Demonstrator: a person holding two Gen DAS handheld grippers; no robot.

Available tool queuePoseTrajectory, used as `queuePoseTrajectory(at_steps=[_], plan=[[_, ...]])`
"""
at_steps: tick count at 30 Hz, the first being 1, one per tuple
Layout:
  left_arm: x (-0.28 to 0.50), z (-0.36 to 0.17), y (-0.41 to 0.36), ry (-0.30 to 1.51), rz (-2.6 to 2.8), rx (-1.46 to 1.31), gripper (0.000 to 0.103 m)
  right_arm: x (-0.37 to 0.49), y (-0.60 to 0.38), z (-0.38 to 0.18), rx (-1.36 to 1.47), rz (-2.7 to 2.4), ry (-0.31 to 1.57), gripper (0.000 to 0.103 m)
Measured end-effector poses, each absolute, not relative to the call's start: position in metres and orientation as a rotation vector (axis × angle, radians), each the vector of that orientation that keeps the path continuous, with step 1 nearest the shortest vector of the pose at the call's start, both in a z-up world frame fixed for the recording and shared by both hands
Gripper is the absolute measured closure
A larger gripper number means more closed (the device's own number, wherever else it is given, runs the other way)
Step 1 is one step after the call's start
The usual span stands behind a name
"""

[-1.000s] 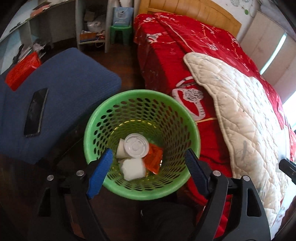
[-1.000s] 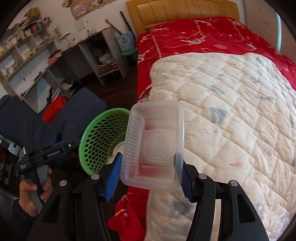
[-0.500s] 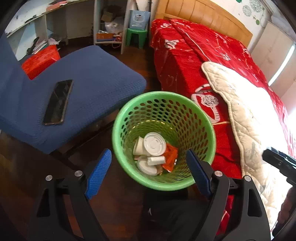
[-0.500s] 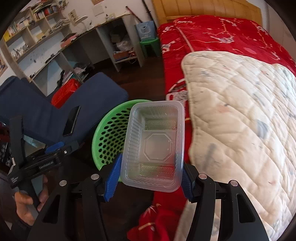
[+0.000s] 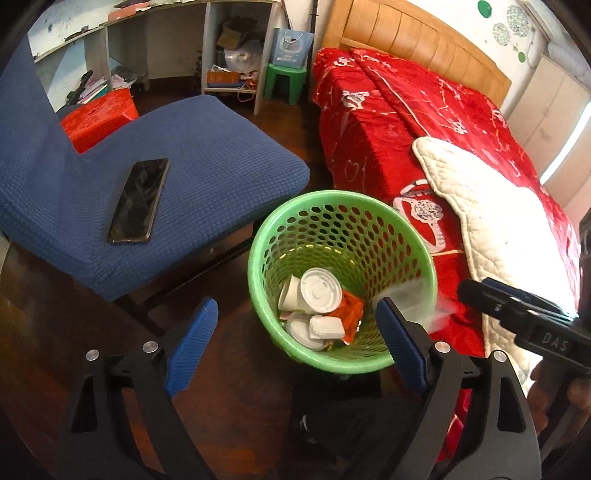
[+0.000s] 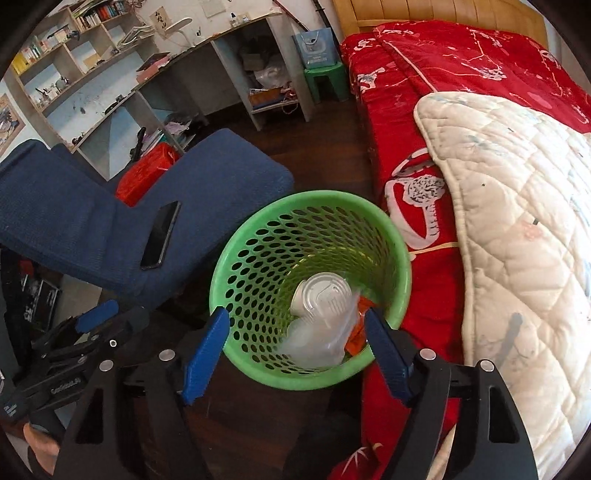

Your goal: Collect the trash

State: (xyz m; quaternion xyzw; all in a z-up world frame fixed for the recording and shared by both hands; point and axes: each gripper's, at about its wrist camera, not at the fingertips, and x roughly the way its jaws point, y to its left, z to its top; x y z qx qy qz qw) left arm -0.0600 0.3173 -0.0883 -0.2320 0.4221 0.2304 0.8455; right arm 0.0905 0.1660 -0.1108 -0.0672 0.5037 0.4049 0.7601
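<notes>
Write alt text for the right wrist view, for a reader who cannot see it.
A clear plastic tray, blurred, sits inside a green basket on other trash, between the open pads of the right gripper, whose jaws have just been opening. A blue chair with a phone is left, a red bed right.

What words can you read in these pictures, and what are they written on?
"DAS": on the black body of the right gripper, in the left wrist view.
White lettering on the left gripper, in the right wrist view: too blurred to read.
Print on the blue paper bag on the green stool: too small to read.
Book spines on the shelf and the wall scroll: too small to read.
</notes>
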Motion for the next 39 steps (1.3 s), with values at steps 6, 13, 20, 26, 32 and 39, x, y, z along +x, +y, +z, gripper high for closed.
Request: queuePoseTrajectory(at_steps=[6, 13, 20, 26, 32, 39], plan=[[-0.059, -0.081, 0.306, 0.886, 0.474, -0.483, 0.011, 0.089, 0.145, -0.104, -0.125, 0.865, 1.093, 0.022], [-0.053, -0.068, 0.276, 0.881, 0.437, -0.445, 0.007, 0.088, 0.098, -0.087, -0.092, 0.779, 1.051, 0.016], [-0.047, -0.051, 0.240, 0.864, 0.379, -0.410, 0.006, 0.079, 0.037, -0.070, -0.071, 0.664, 0.985, 0.013], [-0.041, -0.039, 0.205, 0.860, 0.317, -0.353, 0.005, 0.065, -0.004, -0.062, -0.085, 0.572, 0.922, 0.012], [-0.038, -0.030, 0.178, 0.850, 0.289, -0.323, 0.005, 0.051, -0.039, -0.054, -0.056, 0.520, 0.886, 0.011], [-0.035, -0.018, 0.148, 0.827, 0.265, -0.296, 0.005, 0.033, -0.076, -0.040, -0.054, 0.438, 0.824, 0.010]])
